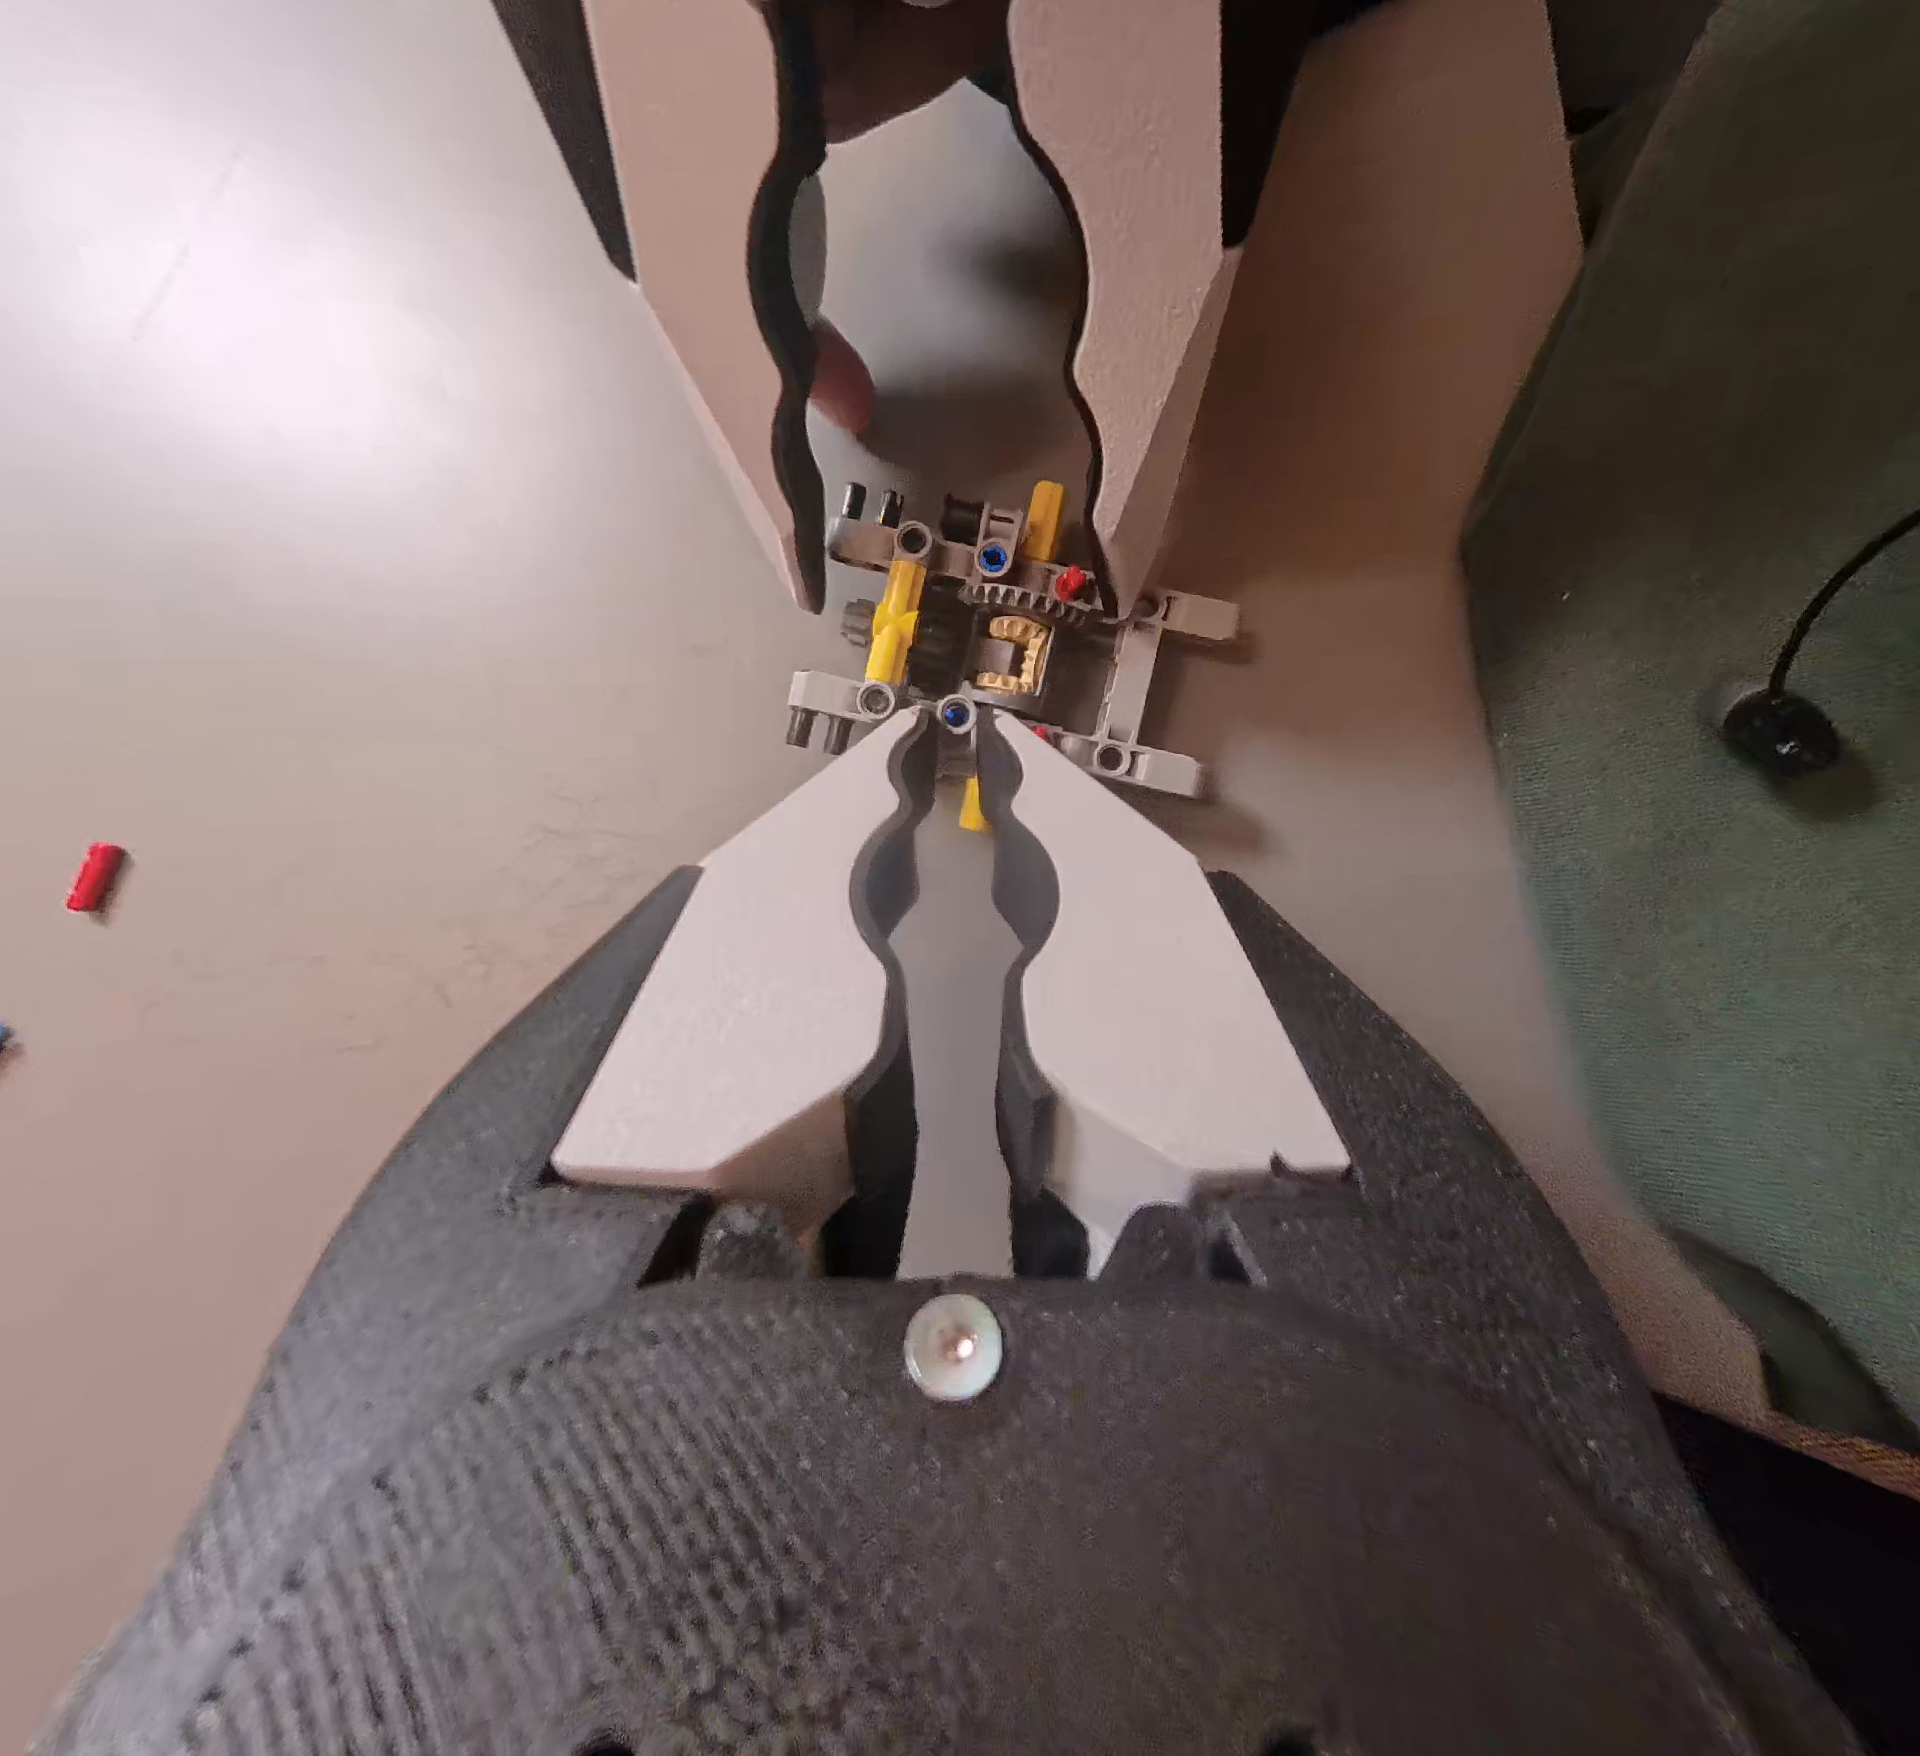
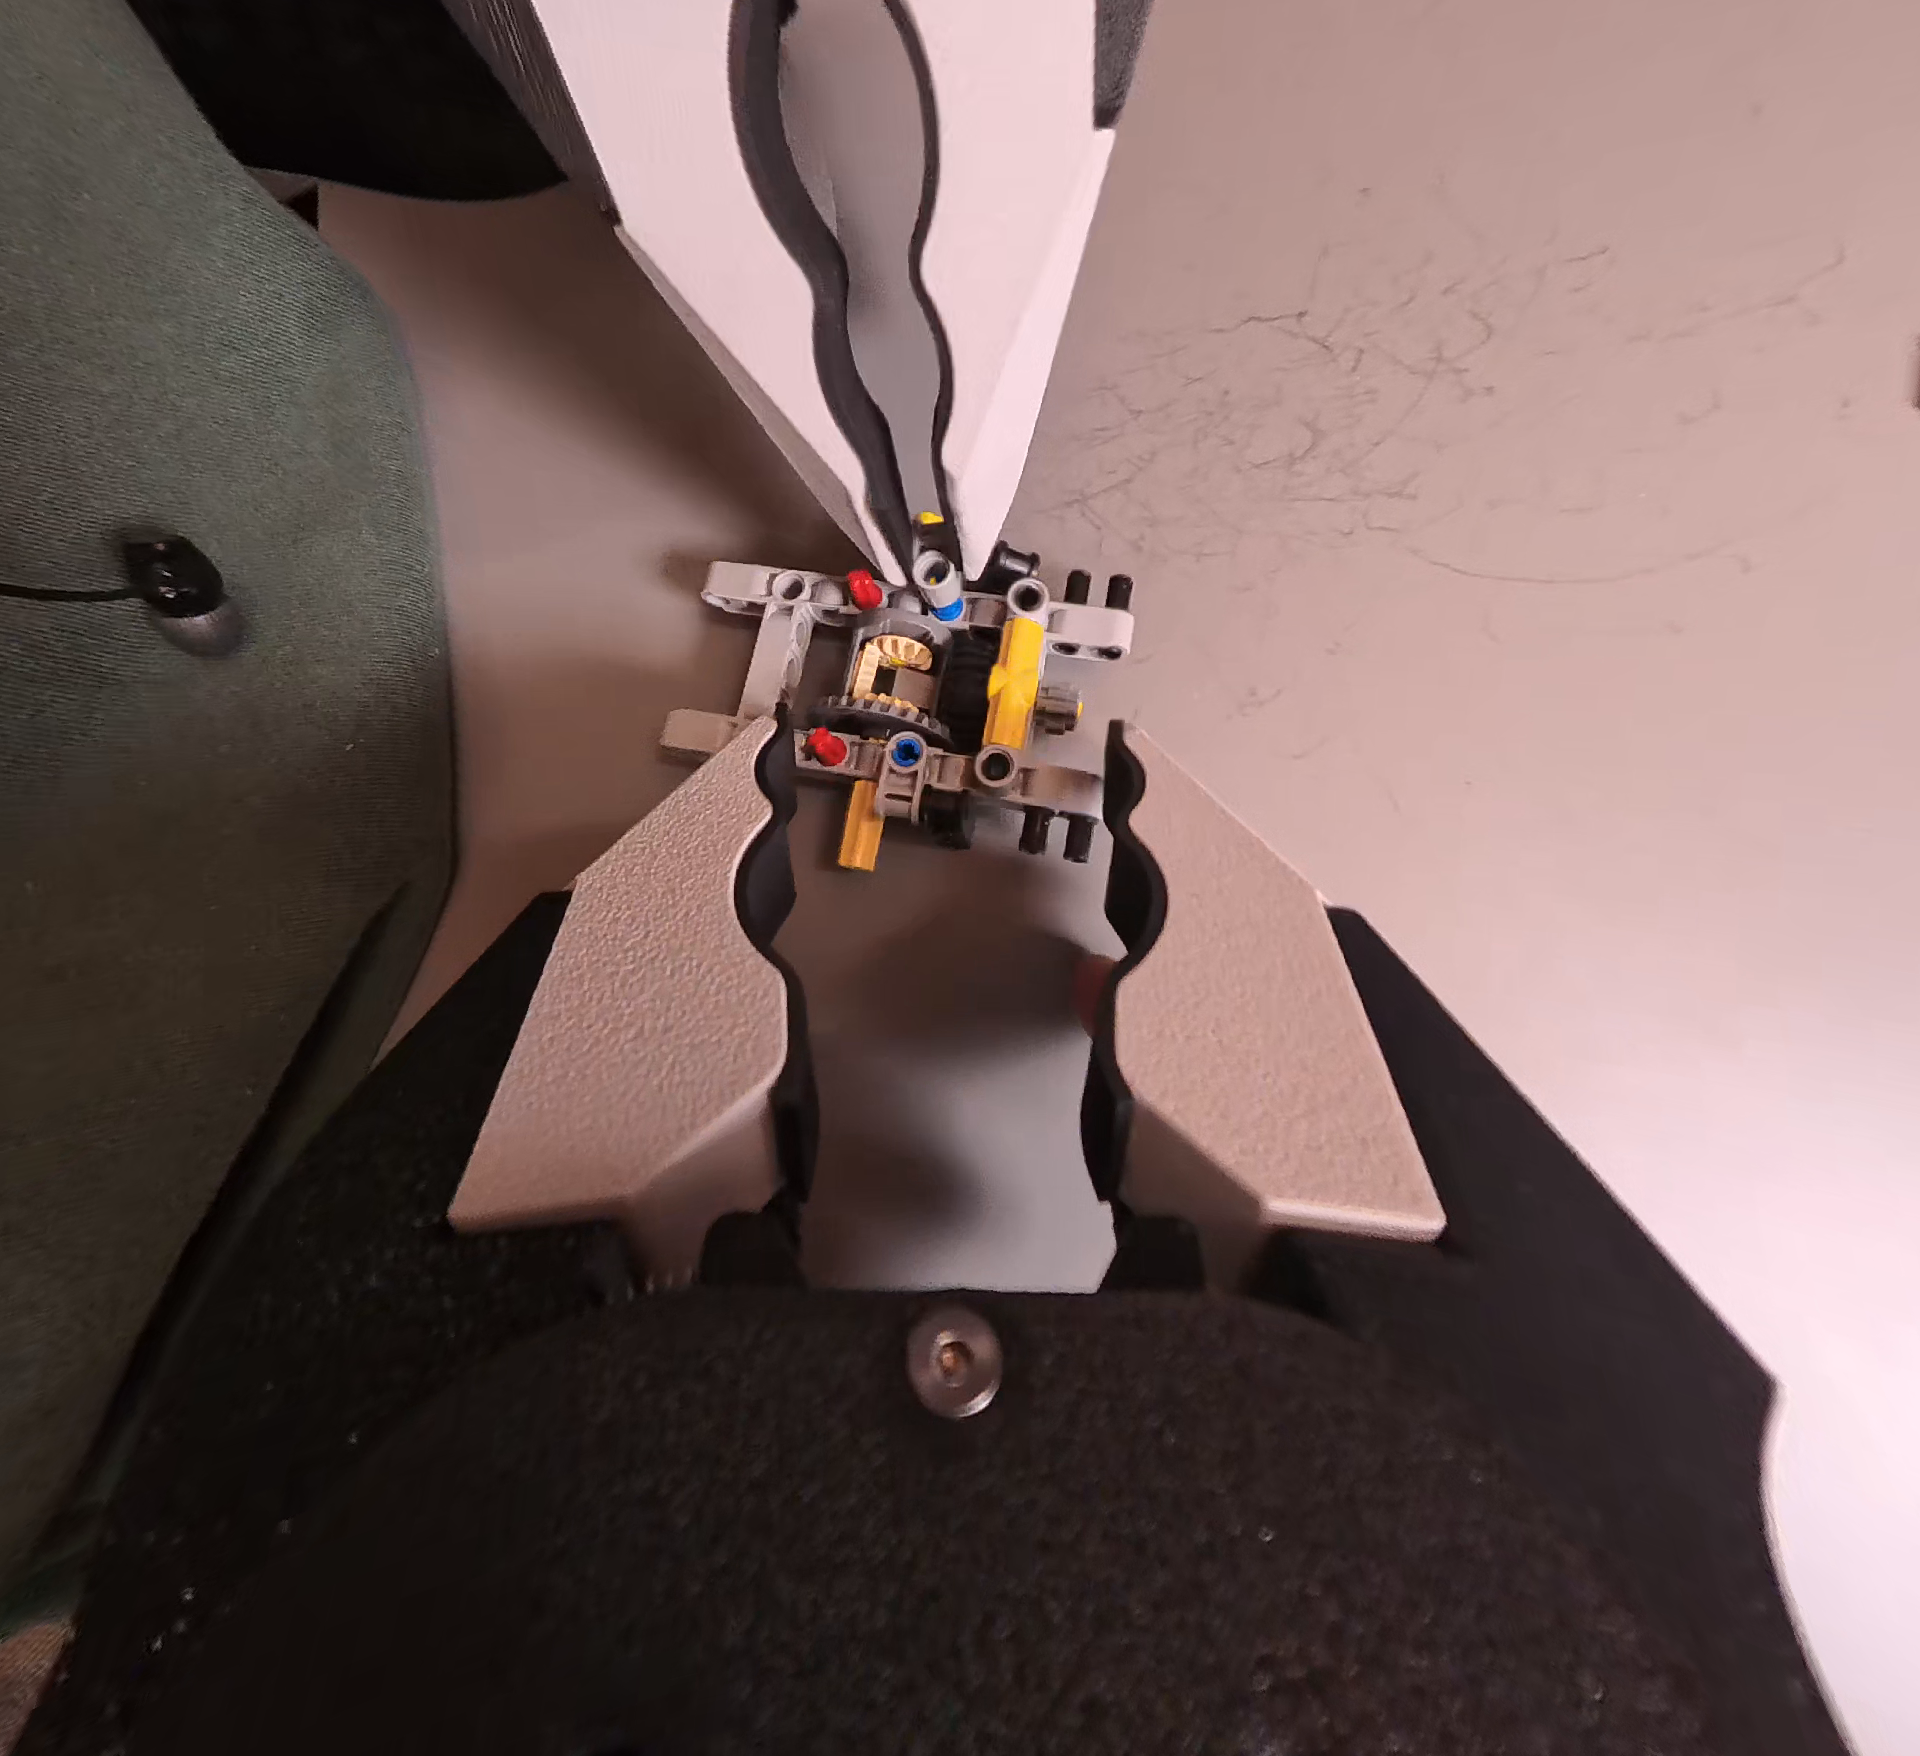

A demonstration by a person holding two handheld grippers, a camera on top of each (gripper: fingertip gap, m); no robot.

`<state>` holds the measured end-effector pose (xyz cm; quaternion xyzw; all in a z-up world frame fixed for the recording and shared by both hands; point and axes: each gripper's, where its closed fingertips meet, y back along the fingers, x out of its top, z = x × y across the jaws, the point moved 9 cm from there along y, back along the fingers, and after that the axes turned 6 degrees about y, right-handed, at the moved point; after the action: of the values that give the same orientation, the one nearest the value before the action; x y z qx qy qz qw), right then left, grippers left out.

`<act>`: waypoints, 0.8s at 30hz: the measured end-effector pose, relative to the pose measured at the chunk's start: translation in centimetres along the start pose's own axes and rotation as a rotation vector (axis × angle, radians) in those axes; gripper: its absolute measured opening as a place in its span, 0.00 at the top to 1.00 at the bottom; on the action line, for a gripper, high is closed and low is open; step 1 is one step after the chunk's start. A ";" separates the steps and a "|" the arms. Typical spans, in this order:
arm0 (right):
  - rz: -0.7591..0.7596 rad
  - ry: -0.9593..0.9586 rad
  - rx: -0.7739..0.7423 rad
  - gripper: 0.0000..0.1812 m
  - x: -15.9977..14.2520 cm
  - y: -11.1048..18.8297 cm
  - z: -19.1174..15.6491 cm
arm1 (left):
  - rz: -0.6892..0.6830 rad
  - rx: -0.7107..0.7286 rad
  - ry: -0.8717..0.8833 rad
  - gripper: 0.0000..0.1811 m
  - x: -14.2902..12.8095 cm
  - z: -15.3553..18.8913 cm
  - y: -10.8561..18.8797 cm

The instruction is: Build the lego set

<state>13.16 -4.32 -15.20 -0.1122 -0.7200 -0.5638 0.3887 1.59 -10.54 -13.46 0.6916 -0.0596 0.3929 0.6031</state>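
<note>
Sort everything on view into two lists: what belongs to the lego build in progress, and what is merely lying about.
In the job:
lego assembly
left gripper, shut on the assembly's near edge
right gripper, open, straddling the assembly
loose red piece

Lying about:
green cushion
black cable
table

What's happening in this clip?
A person with a claw in each hand is working on a half-built lego assembly of grey beams, gears and yellow pieces lying on the table. The left claw is pinched shut on a small grey connector with a blue pin at the assembly's near edge. The right claw is open, its fingers straddling the opposite edge without gripping. A loose red piece lies off to the side.
</note>
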 end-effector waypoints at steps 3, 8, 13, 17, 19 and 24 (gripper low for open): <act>0.004 0.008 0.007 0.68 0.0 0.0 0.0 | 0.000 0.018 -0.070 0.97 0.0 0.2 0.0; 0.008 0.012 0.018 0.68 0.0 -0.1 0.0 | -0.047 -0.018 -0.092 0.97 0.3 -0.1 -0.1; 0.010 0.022 0.031 0.68 0.0 -0.1 -0.1 | -0.116 -0.142 -0.040 0.97 1.0 -1.0 -0.4; 0.013 0.029 0.038 0.68 -0.1 -0.1 -0.1 | -0.183 -0.227 -0.031 0.97 1.7 -1.6 -0.7; 0.018 0.028 0.043 0.68 -0.1 -0.1 -0.1 | -0.227 -0.256 -0.036 0.97 2.0 -1.8 -0.8; 0.022 0.031 0.046 0.68 -0.2 -0.1 -0.1 | -0.308 -0.338 -0.006 0.97 2.6 -2.5 -1.2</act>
<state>13.29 -4.35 -15.39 -0.1021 -0.7253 -0.5447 0.4085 2.86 -7.03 -12.95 0.5827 -0.0200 0.2784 0.7632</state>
